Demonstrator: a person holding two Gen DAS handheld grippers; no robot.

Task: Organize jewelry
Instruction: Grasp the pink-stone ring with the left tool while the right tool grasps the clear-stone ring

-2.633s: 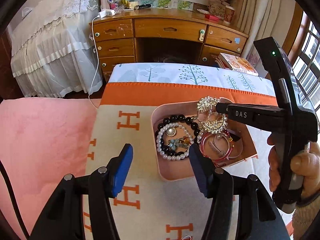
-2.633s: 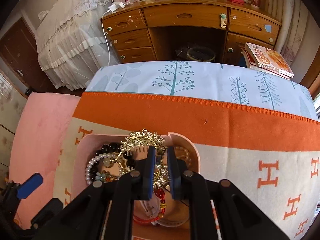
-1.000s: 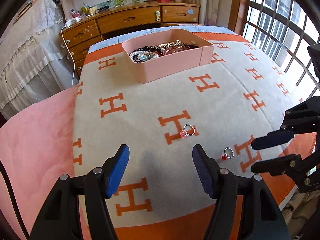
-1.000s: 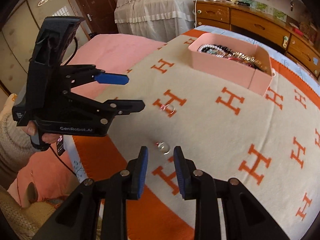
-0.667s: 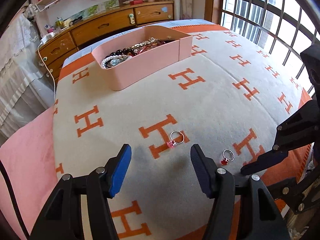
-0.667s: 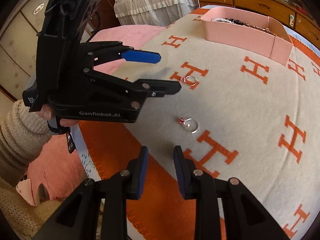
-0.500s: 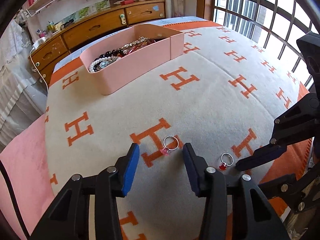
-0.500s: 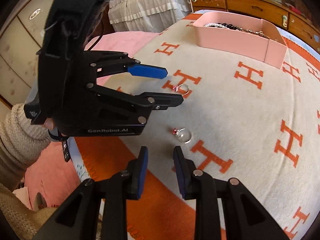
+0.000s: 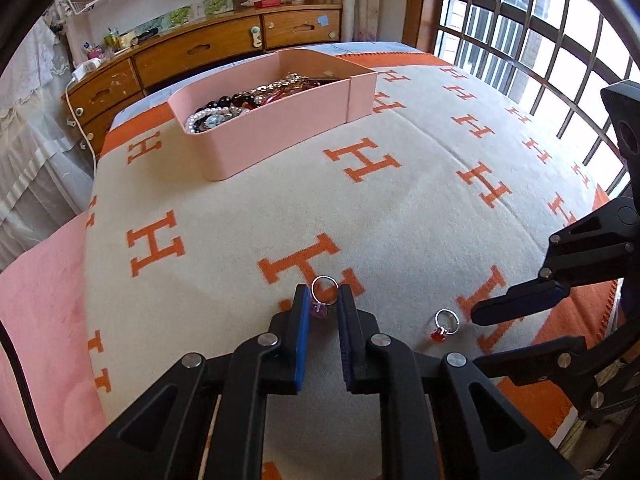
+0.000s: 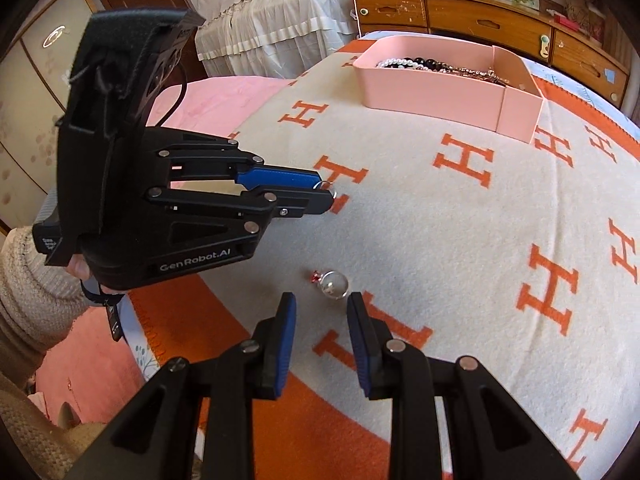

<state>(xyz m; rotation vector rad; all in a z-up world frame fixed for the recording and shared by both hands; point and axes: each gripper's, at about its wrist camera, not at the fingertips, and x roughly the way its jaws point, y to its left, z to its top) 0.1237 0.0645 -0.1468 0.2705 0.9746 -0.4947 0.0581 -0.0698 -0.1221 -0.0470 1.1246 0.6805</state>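
Note:
A silver ring with a pink stone [image 9: 323,295] lies on the H-patterned blanket between the tips of my left gripper [image 9: 323,303], whose jaws have closed to a narrow gap around it; whether they press it I cannot tell. The left gripper [image 10: 324,191] also shows in the right wrist view. A silver ring with a red stone [image 9: 443,324] [image 10: 331,282] lies just ahead of my right gripper [image 10: 321,307], which is open and empty. A pink box [image 9: 280,136] [image 10: 432,88] full of bead bracelets stands farther back.
The beige and orange blanket [image 9: 400,200] covers a bed. A wooden dresser [image 9: 208,52] stands behind it, a barred window [image 9: 540,60] to the right, and a white-covered bed [image 10: 272,12] to the left. The bed's near edge is close below both grippers.
Both grippers left the pink box and came to the near edge of the blanket. My left gripper has narrowed around the pink-stone ring. My right gripper has moved closer to the red-stone ring.

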